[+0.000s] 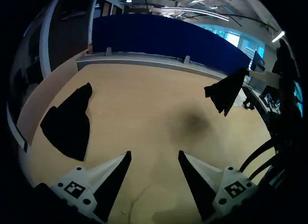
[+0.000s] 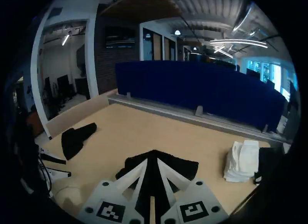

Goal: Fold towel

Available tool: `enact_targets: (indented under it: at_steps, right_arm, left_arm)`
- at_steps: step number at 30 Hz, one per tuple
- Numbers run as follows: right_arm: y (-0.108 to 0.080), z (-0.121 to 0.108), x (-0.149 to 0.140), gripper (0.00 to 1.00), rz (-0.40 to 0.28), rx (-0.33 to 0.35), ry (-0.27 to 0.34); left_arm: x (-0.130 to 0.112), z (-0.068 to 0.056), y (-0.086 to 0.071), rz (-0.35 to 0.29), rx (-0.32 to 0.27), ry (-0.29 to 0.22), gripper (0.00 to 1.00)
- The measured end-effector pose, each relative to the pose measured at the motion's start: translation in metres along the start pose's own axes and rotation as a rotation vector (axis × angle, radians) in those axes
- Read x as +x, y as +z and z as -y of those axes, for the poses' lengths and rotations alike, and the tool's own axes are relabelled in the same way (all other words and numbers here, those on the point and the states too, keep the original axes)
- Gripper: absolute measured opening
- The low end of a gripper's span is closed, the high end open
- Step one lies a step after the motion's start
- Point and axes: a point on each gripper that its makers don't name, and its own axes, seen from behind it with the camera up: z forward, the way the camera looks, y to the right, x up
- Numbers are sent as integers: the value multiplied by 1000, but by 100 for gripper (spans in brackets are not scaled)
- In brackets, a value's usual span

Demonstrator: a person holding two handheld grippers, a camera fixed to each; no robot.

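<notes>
My right gripper (image 2: 153,159) has its fingers pressed close on the black towel (image 2: 181,166). The cloth bunches out to both sides of the tips and shows dark in the thin slot between them. In the left gripper view that same towel (image 1: 227,91) hangs clear of the bench (image 1: 146,97), up and to the right of my left gripper (image 1: 154,151), with a soft shadow on the wood beneath it. It drapes from a top corner down to a point, so its long axis runs roughly up and down, leaning a little left at the bottom. My left fingers are spread wide and hold nothing, over bare bench. The relation I care about is that the towel's free lower tip lies ahead of the left fingers, off to their right and higher. I judge the left hand must travel right and rise to catch a hanging corner before the cloth can be spread flat. A second black cloth (image 1: 69,124) lies on the bench to the left, nearer the left fingers, but it isn't the one in hand, so I'd leave it. A white stack (image 2: 242,160) sits at the right in the right gripper view, well apart.
</notes>
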Motion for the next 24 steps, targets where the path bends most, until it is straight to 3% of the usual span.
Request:
enact_targets:
  at_steps: [10,18,24]
  right_arm:
    - [-29,-36,6,2,-11,-66,15]
    - [-55,-83,-2,2,3,-119,32]
    - [-62,-122,-13,2,24,-140,53]
  left_arm:
    - [7,-13,2,-6,-24,23,90]
    - [3,-24,2,1,-39,30,90]
    - [1,-29,-1,4,-39,42,90]
